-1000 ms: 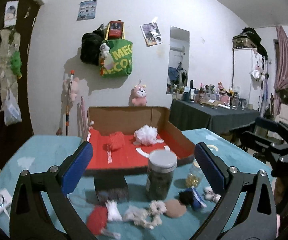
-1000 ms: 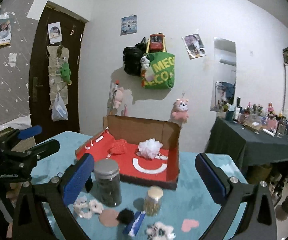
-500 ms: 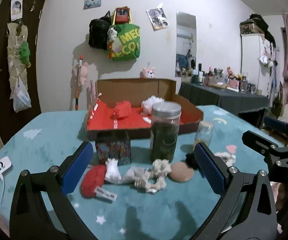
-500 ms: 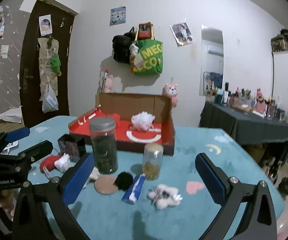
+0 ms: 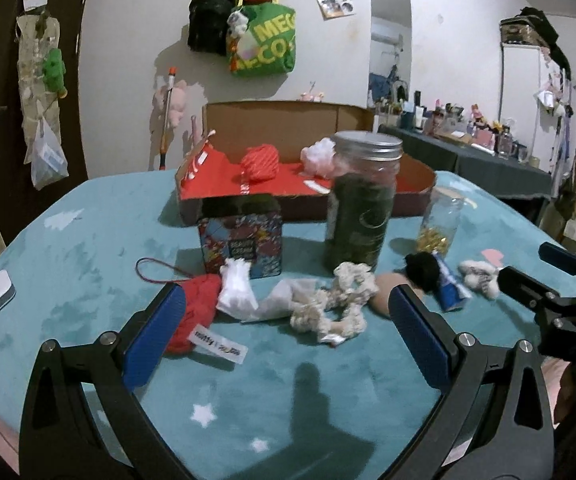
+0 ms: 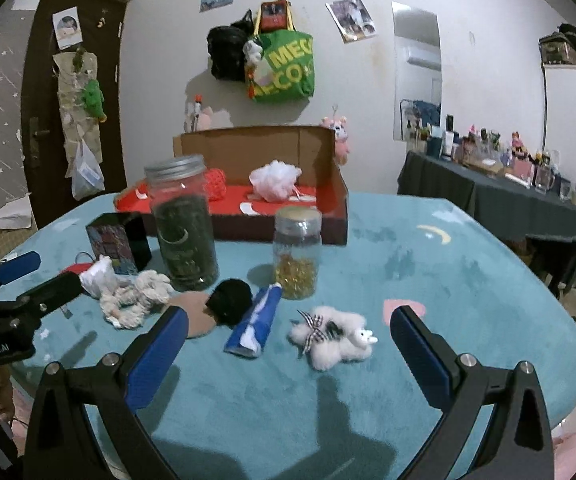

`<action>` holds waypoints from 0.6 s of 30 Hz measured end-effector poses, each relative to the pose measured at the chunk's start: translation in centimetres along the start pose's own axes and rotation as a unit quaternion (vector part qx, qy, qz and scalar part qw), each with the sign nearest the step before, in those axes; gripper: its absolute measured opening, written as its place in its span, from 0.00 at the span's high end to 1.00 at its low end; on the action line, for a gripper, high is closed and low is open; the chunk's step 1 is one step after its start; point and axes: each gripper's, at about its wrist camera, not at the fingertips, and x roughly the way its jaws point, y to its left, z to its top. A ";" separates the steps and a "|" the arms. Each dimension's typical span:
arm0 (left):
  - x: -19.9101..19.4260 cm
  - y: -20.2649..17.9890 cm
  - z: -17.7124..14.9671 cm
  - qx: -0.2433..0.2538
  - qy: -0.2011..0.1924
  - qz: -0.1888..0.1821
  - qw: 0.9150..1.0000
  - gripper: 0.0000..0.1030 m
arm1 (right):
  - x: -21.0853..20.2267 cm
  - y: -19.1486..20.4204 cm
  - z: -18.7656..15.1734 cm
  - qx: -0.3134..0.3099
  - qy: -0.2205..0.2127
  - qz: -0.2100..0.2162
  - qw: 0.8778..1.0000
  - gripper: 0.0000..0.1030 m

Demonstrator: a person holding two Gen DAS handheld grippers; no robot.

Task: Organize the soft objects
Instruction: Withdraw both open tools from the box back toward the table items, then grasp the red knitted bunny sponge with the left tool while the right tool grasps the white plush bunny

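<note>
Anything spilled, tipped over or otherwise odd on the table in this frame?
Nothing spilled or damaged. Both jars stand upright with lids on. A blue tube lies on its side among the soft items, with the black pom-pom partly on the tan disc.

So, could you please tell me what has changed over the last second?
Both grippers, left gripper and right gripper, came down closer to the table, open and empty throughout. Nothing was grasped or released. The red pouch, cream scrunchie and fluffy white clip stayed put.
</note>
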 end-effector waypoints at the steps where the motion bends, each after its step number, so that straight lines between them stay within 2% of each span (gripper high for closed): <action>1: 0.2 0.2 0.0 0.000 0.004 0.003 1.000 0.00 | 0.3 -0.2 -0.1 0.002 0.004 0.000 1.000 0.00; 9: 1.5 2.7 0.0 0.003 0.037 0.023 0.999 0.00 | 2.6 -1.8 -0.2 0.010 0.041 -0.006 0.999 0.00; 18: 3.3 5.8 1.0 -0.007 0.082 0.018 0.996 0.00 | 5.1 -3.5 -0.1 0.009 0.089 0.000 0.996 0.00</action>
